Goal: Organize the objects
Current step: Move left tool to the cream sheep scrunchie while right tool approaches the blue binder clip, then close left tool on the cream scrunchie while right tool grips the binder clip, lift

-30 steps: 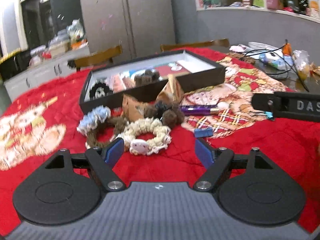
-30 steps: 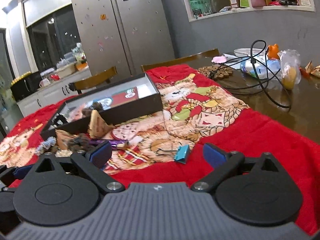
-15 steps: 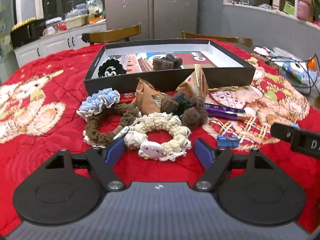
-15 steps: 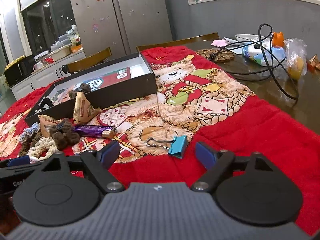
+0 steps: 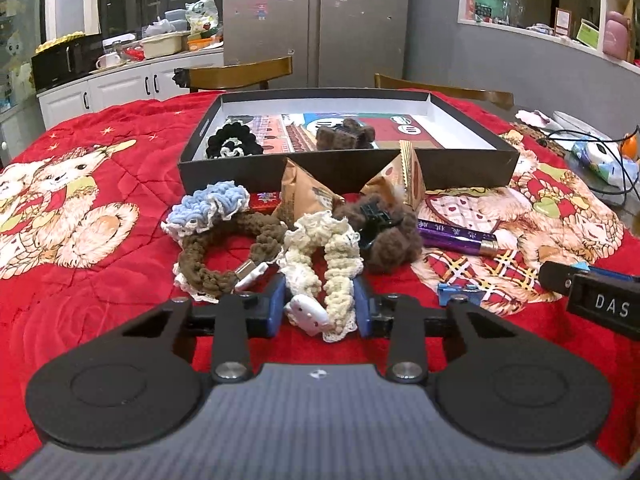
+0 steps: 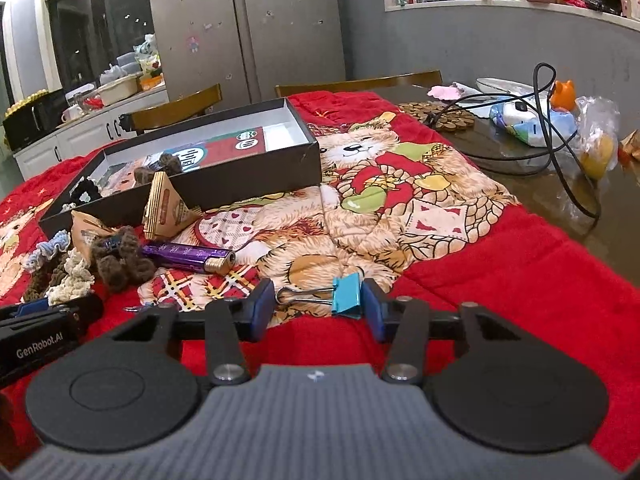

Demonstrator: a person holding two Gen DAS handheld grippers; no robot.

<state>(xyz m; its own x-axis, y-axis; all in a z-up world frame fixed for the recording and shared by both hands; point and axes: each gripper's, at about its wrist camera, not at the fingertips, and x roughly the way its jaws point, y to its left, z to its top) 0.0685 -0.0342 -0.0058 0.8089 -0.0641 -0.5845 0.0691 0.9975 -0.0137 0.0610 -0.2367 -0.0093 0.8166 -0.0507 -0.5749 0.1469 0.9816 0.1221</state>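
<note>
Left wrist view: left gripper (image 5: 319, 306) angled down toward the red blanket (image 5: 100, 280), low over the near edge of a pile of hair things. Jaws closing, narrowed to a small gap, with the near end of the cream scrunchie (image 5: 320, 264) between the blue pads and squeezed into a long loop; both pads against its sides. White charm (image 5: 306, 312) on the scrunchie sits right between the fingertips. Just left, touching it, a brown scrunchie (image 5: 224, 256); farther left a blue scrunchie (image 5: 210, 204). Just right, a brown furry hair claw (image 5: 384, 232), then a purple lighter (image 5: 456, 236). Behind the pile, two paper snack packets (image 5: 304, 196) leaning by the near wall of the black box (image 5: 344, 170); inside the box a black scrunchie (image 5: 232, 142) at the left and a brown hair piece (image 5: 344, 134) near the middle. At the far right edge, part of the right gripper (image 5: 592, 292), near a small blue binder clip (image 5: 456, 292).

Right wrist view: right gripper (image 6: 318, 308) also tilted down, close over the blanket. Jaws closing, partly narrowed, with the blue binder clip (image 6: 346, 294) lying between them: its blue body against the right pad, its wire handles reaching to the left pad. Hard to tell whether gripped firmly. Beyond to the left, the purple lighter (image 6: 188, 258), the brown hair claw (image 6: 120, 260), the black box (image 6: 208, 184). At the near left edge, the left gripper's body (image 6: 40, 332). Bare tabletop (image 6: 600, 216) with cables (image 6: 560, 160) at the far right.
</note>
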